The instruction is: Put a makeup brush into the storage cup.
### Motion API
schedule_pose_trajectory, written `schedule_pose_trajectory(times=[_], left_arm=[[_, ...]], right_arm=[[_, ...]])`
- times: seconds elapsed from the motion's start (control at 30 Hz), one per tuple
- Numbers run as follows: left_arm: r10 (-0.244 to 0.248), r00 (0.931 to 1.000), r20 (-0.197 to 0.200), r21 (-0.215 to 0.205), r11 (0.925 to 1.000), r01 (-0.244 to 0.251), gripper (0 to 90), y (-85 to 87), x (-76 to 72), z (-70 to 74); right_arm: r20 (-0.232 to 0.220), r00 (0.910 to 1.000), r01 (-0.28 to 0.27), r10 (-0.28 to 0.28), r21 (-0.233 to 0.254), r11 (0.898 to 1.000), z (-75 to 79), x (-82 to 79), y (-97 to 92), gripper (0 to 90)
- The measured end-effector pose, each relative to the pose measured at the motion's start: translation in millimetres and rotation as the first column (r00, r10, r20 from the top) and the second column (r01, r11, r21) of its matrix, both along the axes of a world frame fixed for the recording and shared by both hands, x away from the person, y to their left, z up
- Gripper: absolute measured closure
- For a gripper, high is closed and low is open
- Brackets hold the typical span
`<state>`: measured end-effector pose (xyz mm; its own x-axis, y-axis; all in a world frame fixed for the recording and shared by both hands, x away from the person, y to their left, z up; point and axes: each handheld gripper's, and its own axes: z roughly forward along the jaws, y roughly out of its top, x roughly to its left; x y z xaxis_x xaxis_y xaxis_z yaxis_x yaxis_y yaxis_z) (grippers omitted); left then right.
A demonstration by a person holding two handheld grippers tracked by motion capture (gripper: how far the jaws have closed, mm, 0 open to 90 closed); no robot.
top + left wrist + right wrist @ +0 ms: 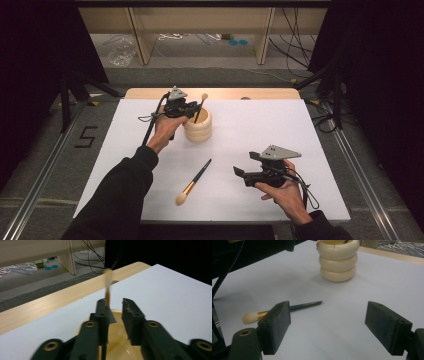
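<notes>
Nearest me, my right claw [327, 327] hangs with its jaws spread wide over the white surface [310, 145], nothing between them. Just ahead lies a black-handled makeup brush with a cream tuft [193, 182], long axis diagonal, tuft toward me, handle tip toward the cream ribbed ceramic holder [198, 126]. Its handle carries small print I cannot read. My left claw [115, 305] sits above the holder, jaws slightly parted; a second brush with a pale tuft [108, 282] stands in it, leaning, tuft up, against one jaw.
</notes>
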<state>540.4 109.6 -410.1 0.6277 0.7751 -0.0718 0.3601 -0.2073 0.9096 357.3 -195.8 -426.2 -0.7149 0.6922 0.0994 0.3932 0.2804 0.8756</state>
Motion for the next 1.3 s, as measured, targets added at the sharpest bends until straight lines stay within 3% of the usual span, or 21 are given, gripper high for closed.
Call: schedule_pose_trajectory(times=[0.13,0.4,0.47,0.57,0.63,0.83,1.03,1.07,1.13,1.23,1.3], left_arm=[[-0.020,0.9997,0.017,0.023,0.9996,0.019,63.6,2.0,-3.0,2.5],[-0.018,0.9998,0.006,-0.014,0.9997,0.018,58.1,10.6,-8.1,8.7],[-0.016,0.9999,0.007,-0.014,0.9998,0.016,57.8,12.9,-9.6,9.7],[-0.021,0.9998,0.005,-0.031,0.9993,0.021,55.9,15.7,-11.9,11.6],[-0.021,0.9998,0.005,-0.030,0.9993,0.021,53.2,17.5,-14.7,13.2],[0.004,1.0000,0.007,-0.033,0.9994,-0.004,45.8,25.3,-22.3,17.6],[0.005,1.0000,0.000,-0.024,0.9997,-0.004,39.3,29.9,-34.6,23.0],[0.003,1.0000,0.002,-0.025,0.9997,-0.003,38.2,30.9,-36.3,23.5],[0.002,1.0000,0.002,-0.021,0.9998,-0.002,36.6,33.5,-41.7,24.4],[-0.014,0.9999,-0.003,-0.017,0.9998,0.013,34.4,36.2,-51.1,25.3],[-0.015,0.9999,-0.004,-0.028,0.9995,0.015,33.2,37.8,-58.2,25.7]], right_arm=[[-0.015,0.9999,-0.001,0.001,0.002,1.000,0.0,-0.5,0.4,21.7],[-0.002,1.0000,0.000,0.000,-0.004,1.000,0.1,0.0,0.5,21.5],[0.009,1.0000,-0.003,0.003,0.012,1.000,-0.9,0.6,1.0,21.4],[-0.012,0.9999,0.001,-0.001,0.004,1.000,0.0,-0.3,0.6,21.3],[0.010,0.9999,-0.002,0.002,0.014,1.000,-0.9,0.8,1.2,21.3],[0.000,1.0000,-0.001,0.001,0.001,1.000,0.1,-0.1,0.9,21.3],[0.008,0.9999,-0.007,0.007,0.014,1.000,-1.1,0.4,2.2,21.0],[-0.011,0.9999,-0.010,0.010,0.021,1.000,-1.1,-0.1,2.7,21.0],[0.009,0.9999,-0.007,0.007,0.014,1.000,-0.9,0.3,2.2,21.0],[-0.012,0.9998,-0.013,0.013,0.021,1.000,-1.0,-0.3,3.0,20.9],[-0.001,1.0000,-0.008,0.008,0.001,1.000,-0.1,-0.4,1.9,20.7]])
